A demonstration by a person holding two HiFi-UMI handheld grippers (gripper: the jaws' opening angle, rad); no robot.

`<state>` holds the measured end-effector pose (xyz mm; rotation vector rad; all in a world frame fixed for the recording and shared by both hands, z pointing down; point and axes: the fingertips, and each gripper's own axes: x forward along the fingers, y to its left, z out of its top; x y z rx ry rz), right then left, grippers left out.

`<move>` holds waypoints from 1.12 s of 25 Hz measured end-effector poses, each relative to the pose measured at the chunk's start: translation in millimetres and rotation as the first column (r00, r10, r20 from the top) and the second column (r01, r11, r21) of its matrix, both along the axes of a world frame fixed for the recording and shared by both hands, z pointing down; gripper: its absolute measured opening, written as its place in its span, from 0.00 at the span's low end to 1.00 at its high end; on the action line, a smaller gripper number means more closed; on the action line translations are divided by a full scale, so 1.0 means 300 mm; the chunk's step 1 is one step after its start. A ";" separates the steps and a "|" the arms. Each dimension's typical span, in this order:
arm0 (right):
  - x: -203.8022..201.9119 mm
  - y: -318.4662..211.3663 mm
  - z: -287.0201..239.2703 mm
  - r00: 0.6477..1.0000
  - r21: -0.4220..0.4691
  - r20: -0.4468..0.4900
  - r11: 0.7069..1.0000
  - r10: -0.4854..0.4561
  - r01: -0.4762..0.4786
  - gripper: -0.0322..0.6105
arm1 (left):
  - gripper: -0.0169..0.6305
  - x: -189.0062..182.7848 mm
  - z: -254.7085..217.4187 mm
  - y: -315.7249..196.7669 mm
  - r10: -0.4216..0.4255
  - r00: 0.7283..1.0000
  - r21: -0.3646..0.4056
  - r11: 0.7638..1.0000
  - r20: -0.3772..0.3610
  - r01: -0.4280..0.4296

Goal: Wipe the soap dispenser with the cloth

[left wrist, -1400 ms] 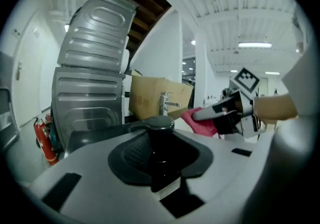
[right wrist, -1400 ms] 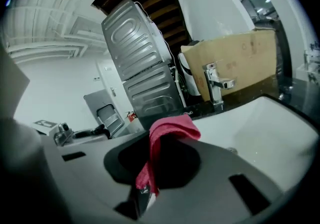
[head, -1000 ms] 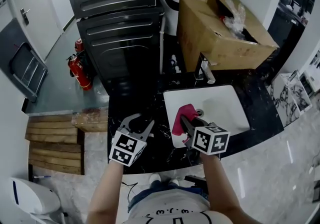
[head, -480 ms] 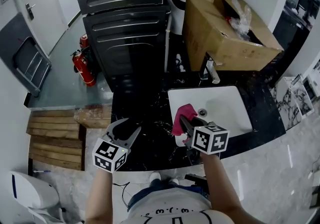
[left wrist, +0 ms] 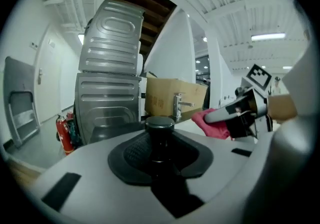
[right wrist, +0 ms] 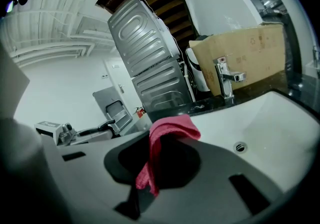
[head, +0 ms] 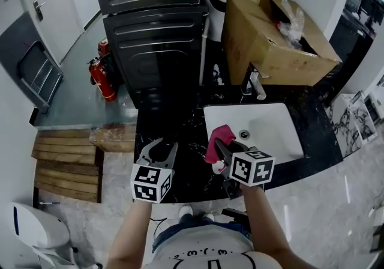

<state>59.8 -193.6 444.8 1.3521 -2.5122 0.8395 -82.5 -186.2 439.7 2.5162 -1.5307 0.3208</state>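
Observation:
The soap dispenser's black pump top (left wrist: 160, 124) stands upright between my left gripper's (left wrist: 160, 143) jaws, which are closing on its neck. In the head view that gripper (head: 161, 150) sits low over the black counter (head: 180, 120), and the dark dispenser barely shows there. My right gripper (head: 219, 149) is shut on a pink cloth (head: 217, 140), held over the sink's left edge, a short way right of the left gripper. In the right gripper view the cloth (right wrist: 169, 133) drapes out of the jaws (right wrist: 160, 160). From the left gripper view the cloth (left wrist: 212, 122) is off to the right.
A white sink (head: 273, 129) with a chrome faucet (head: 252, 84) lies right of the grippers. A large cardboard box (head: 270, 36) stands behind it. A dark metal appliance (head: 156, 27) is beyond the counter, with a red fire extinguisher (head: 101, 78) on the floor at the left.
My left gripper swung out to the left with wider jaws, then came back right toward the counter with narrower jaws. The right gripper and the cloth stayed put.

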 end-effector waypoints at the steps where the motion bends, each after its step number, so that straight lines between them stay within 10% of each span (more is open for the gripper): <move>1: 0.001 0.002 0.000 1.000 0.001 -0.001 1.000 0.000 0.000 0.12 | 0.19 -0.002 -0.002 0.000 -0.014 0.999 -0.004 1.000 -0.048 0.014; 5: 0.006 0.009 0.000 1.000 0.002 -0.003 1.000 0.000 0.000 0.12 | 0.19 -0.046 -0.014 -0.011 -0.089 0.938 -0.035 0.996 -0.335 0.082; 10: -0.001 0.014 0.001 1.000 0.000 0.001 1.000 -0.006 0.006 0.12 | 0.18 -0.127 0.027 -0.011 -0.210 0.688 -0.133 0.978 -0.695 0.163; 14: -0.034 0.020 -0.005 0.999 0.003 0.010 0.999 -0.033 0.033 0.12 | 0.18 -0.156 0.052 -0.005 -0.283 0.586 -0.192 0.958 -0.759 0.214; 28: -0.367 0.103 0.005 0.933 0.043 -0.073 0.934 -0.352 0.355 0.12 | 0.18 -0.139 0.053 0.003 -0.298 0.675 -0.176 0.954 -0.675 0.244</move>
